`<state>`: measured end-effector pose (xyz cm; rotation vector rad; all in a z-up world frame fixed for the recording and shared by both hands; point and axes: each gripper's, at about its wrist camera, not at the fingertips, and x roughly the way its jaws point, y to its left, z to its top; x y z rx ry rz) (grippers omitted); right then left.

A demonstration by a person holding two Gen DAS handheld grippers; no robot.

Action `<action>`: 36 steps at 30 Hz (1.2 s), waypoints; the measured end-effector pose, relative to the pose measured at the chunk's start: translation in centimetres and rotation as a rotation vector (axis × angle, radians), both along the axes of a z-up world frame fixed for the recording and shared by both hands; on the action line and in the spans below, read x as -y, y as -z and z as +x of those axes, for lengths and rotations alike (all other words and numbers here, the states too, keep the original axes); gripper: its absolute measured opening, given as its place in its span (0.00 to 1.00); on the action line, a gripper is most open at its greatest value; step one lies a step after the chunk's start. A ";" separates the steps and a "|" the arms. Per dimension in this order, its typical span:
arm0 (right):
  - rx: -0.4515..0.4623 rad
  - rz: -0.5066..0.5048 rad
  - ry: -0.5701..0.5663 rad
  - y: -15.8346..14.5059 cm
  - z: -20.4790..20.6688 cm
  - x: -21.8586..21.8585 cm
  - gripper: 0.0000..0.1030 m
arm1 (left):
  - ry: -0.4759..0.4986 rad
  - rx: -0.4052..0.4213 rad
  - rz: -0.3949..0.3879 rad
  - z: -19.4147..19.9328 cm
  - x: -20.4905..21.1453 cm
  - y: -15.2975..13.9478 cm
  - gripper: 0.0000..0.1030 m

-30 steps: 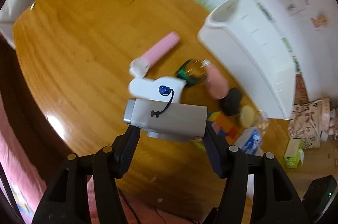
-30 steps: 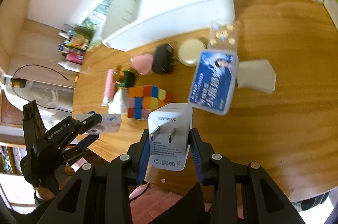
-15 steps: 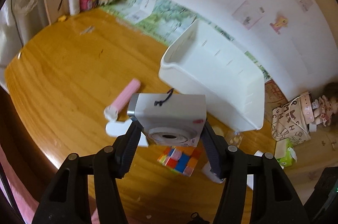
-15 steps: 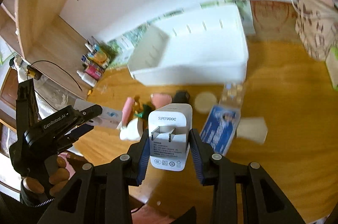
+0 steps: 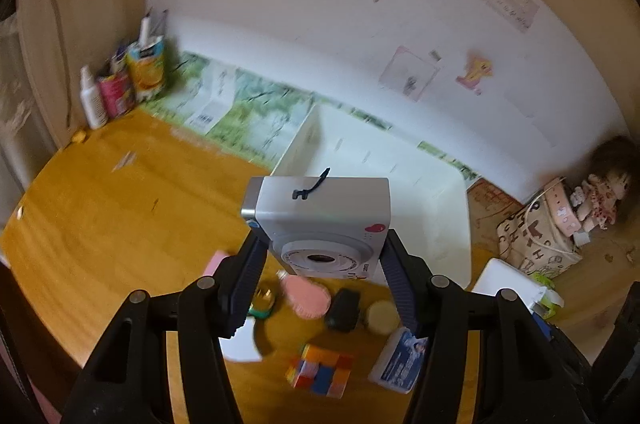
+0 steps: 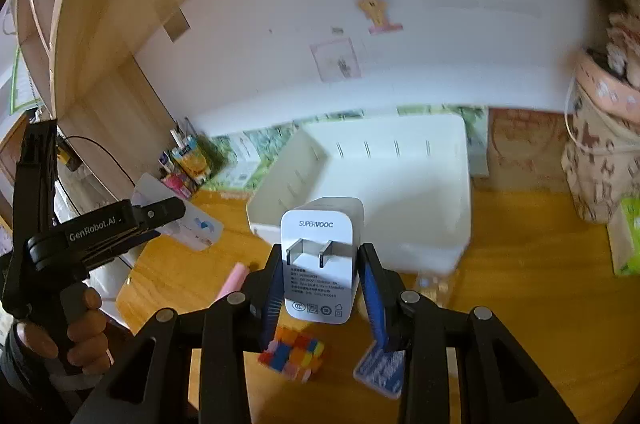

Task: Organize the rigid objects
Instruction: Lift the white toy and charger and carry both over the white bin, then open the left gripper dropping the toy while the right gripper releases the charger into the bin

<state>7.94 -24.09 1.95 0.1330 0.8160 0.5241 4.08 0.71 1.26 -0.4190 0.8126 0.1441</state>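
The left tongs (image 5: 320, 252) grip a small white instant camera (image 5: 324, 220) by its sides, lens facing the viewer, a black strap loop on top and a red mark at one corner, held above the bench (image 5: 100, 224). The right tongs (image 6: 320, 276) clench a white charger (image 6: 320, 260) printed "SUPERVOOC", its two flat prongs facing back, in front of the white bin (image 6: 400, 184). Below lies a colourful cube (image 6: 294, 354).
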 end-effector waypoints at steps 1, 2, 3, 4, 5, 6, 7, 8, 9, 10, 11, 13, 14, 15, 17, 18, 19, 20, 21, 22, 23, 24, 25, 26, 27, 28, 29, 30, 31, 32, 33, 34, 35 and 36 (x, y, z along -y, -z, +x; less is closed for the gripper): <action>0.016 -0.001 0.006 0.0 0.3 -0.1 0.35 | 0.010 0.007 -0.001 0.4 0.0 -0.1 0.60; 0.030 -0.003 0.011 0.0 0.5 -0.1 0.35 | 0.023 0.016 0.002 0.9 0.0 -0.1 0.60; 0.049 -0.008 0.015 -0.1 0.6 -0.2 0.34 | 0.035 0.023 0.008 1.3 0.1 -0.2 0.60; 0.071 -0.018 0.016 -0.1 0.9 -0.3 0.32 | 0.047 0.030 0.016 1.6 0.3 -0.1 0.60; 0.087 -0.019 0.009 -0.1 1.1 -0.4 0.31 | 0.061 0.040 0.025 2.2 0.4 -0.1 0.60; 0.095 -0.028 0.009 0.0 1.4 -0.5 0.31 | 0.071 0.046 0.030 2.5 0.5 0.0 0.60; 0.104 -0.037 0.012 0.1 1.7 -0.6 0.30 | 0.082 0.050 0.032 3.0 0.6 0.0 0.60; 0.111 -0.048 0.022 0.4 2.0 -0.7 0.30 | 0.092 0.053 0.032 3.5 0.7 0.2 0.60; 0.111 -0.065 0.026 0.9 2.6 -0.9 0.30 | 0.104 0.052 0.029 4.1 0.8 0.5 0.60; 0.102 -0.074 0.024 1.4 3.0 -1.1 0.30 | 0.113 0.049 0.028 4.7 0.9 0.7 0.60; 0.090 -0.076 0.023 1.8 3.6 -1.3 0.30 | 0.122 0.043 0.030 5.3 1.0 1.0 0.60; 0.075 -0.063 0.032 2.6 4.6 -1.4 0.30 | 0.142 0.037 0.044 6.6 1.3 1.5 0.60; 0.074 -0.062 0.036 2.9 4.9 -1.5 0.30 | 0.154 0.034 0.052 7.2 1.6 1.8 0.60; 0.077 -0.061 0.040 3.1 5.3 -1.6 0.30 | 0.168 0.031 0.057 7.8 1.7 2.2 0.60; 0.084 -0.058 0.036 3.5 5.9 -1.9 0.30 | 0.191 0.023 0.055 8.9 2.1 2.8 0.60; 0.087 -0.058 0.031 3.7 6.3 -2.1 0.30 | 0.200 0.019 0.053 9.2 2.2 3.2 0.60; 0.091 -0.059 0.030 3.8 6.5 -2.3 0.30 | 0.210 0.014 0.052 9.6 2.3 3.5 0.60; 0.099 -0.056 0.029 3.9 6.8 -2.4 0.30 | 0.220 0.009 0.052 10.0 2.5 3.8 0.60; 0.107 -0.053 0.027 4.1 7.0 -2.5 0.30 | 0.228 0.001 0.055 10.5 2.6 4.2 0.60; 0.111 -0.055 0.025 4.3 7.3 -2.7 0.30 | 0.234 -0.006 0.057 10.9 2.7 4.5 0.60; 0.112 -0.060 0.025 4.4 7.6 -2.8 0.30 | 0.241 -0.010 0.055 11.3 2.8 4.9 0.59; 0.108 -0.065 0.026 4.7 7.8 -3.0 0.30 | 0.247 -0.021 0.056 11.6 2.8 5.3 0.59; 0.101 -0.069 0.026 5.0 8.0 -3.1 0.30 | 0.251 -0.031 0.060 12.0 2.8 5.6 0.59; 0.093 -0.071 0.026 5.3 8.3 -3.1 0.30 | 0.254 -0.041 0.061 12.3 2.9 6.0 0.59; 0.083 -0.075 0.030 5.7 8.6 -3.2 0.30 | 0.257 -0.049 0.059 12.5 2.9 6.3 0.59; 0.075 -0.079 0.032 5.9 8.9 -3.2 0.30 | 0.258 -0.058 0.056 12.7 2.9 6.7 0.59; 0.070 -0.083 0.035 6.1 9.0 -3.2 0.30 | 0.258 -0.066 0.053 12.9 2.9 6.9 0.59; 0.062 -0.089 0.038 6.4 9.3 -3.2 0.30 | 0.260 -0.075 0.051 13.1 2.9 7.2 0.59; 0.057 -0.091 0.041 6.5 9.4 -3.2 0.30 | 0.262 -0.082 0.051 13.3 2.9 7.5 0.59; 0.047 -0.096 0.047 6.8 9.7 -3.1 0.30 | 0.264 -0.093 0.055 13.5 3.0 7.8 0.59; 0.039 -0.099 0.052 7.0 9.9 -3.1 0.30 | 0.265 -0.105 0.060 13.7 3.0 8.0 0.59; 0.027 -0.103 0.058 7.3 10.1 -3.0 0.30 | 0.266 -0.116 0.065 13.9 3.1 8.3 0.59; 0.015 -0.106 0.064 7.6 10.3 -2.9 0.30 | 0.267 -0.128 0.068 14.0 3.1 8.5 0.59; 0.006 -0.108 0.069 7.8 10.5 -2.8 0.30 | 0.265 -0.137 0.067 14.1 3.1 8.8 0.59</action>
